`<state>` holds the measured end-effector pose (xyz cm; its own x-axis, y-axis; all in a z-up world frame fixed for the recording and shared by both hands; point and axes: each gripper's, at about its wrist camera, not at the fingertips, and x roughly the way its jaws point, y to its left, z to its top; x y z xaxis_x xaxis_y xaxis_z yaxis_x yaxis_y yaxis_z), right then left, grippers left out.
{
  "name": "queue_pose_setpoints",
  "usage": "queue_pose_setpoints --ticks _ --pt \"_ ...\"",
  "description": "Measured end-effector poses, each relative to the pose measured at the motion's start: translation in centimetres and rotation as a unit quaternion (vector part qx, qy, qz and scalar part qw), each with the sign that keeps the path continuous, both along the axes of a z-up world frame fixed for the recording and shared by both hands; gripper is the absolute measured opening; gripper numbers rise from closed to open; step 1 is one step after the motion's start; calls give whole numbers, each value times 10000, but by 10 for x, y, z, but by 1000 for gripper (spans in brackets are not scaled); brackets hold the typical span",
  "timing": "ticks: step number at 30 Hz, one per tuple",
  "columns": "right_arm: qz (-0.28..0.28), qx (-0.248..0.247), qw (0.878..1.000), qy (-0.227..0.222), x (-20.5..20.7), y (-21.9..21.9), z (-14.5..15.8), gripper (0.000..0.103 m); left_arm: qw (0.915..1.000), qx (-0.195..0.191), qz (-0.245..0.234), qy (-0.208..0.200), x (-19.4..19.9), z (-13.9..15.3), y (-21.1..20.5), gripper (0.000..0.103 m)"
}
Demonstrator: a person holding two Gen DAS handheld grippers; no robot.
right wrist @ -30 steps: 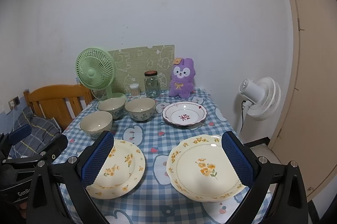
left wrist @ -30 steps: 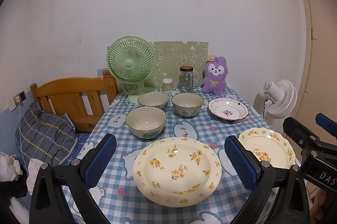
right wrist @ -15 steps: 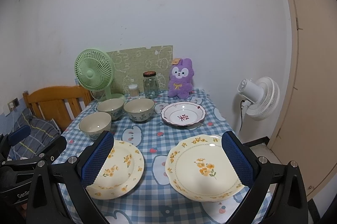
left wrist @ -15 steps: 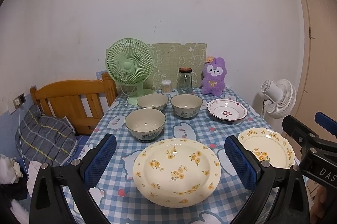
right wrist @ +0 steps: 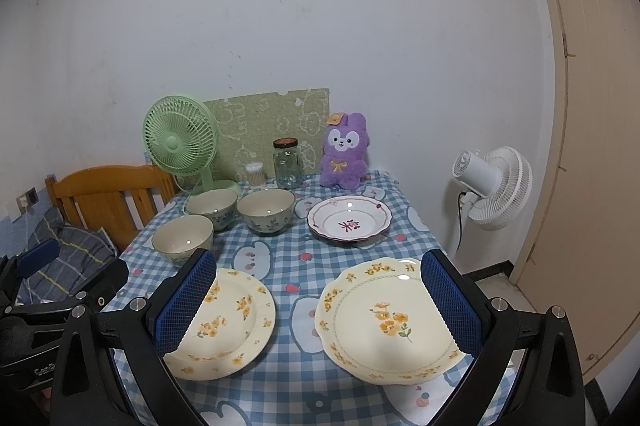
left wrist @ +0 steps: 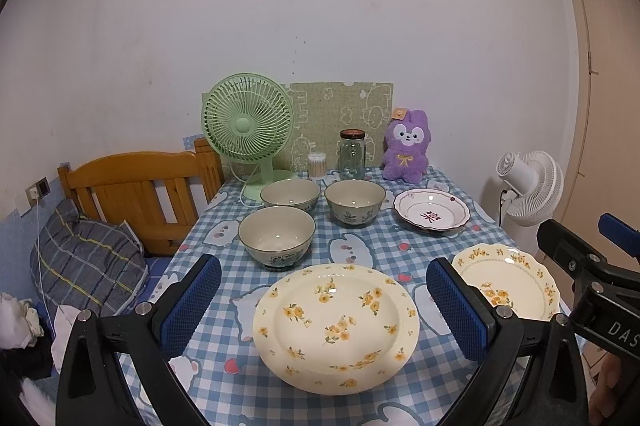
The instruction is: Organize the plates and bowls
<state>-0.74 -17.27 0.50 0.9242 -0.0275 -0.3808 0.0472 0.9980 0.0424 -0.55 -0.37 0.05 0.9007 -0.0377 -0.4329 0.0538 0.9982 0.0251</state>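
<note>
Plates and bowls sit as before on the checked table (left wrist: 360, 250): round yellow-flowered plate (left wrist: 336, 328) at the near edge, scalloped plate (right wrist: 394, 320) near the right corner, three bowls (left wrist: 277, 236) mid-left. My left gripper (left wrist: 323, 306) and right gripper (right wrist: 318, 302) stay spread wide, empty; views barely shift.

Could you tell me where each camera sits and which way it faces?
Left wrist: on the left gripper, over the table's near edge, facing the wall across the large round plate; its blue fingers show, plus the right gripper.
Right wrist: on the right gripper, above the scalloped plate; the left gripper shows.
Shared: plates, bowls, green fan.
</note>
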Motion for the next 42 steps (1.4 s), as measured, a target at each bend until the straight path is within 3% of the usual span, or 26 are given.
queue_pose_setpoints --ticks 42 --pt "46 10 10000 -74 1 4 -2 103 10000 -9 28 -13 0 0 2 103"
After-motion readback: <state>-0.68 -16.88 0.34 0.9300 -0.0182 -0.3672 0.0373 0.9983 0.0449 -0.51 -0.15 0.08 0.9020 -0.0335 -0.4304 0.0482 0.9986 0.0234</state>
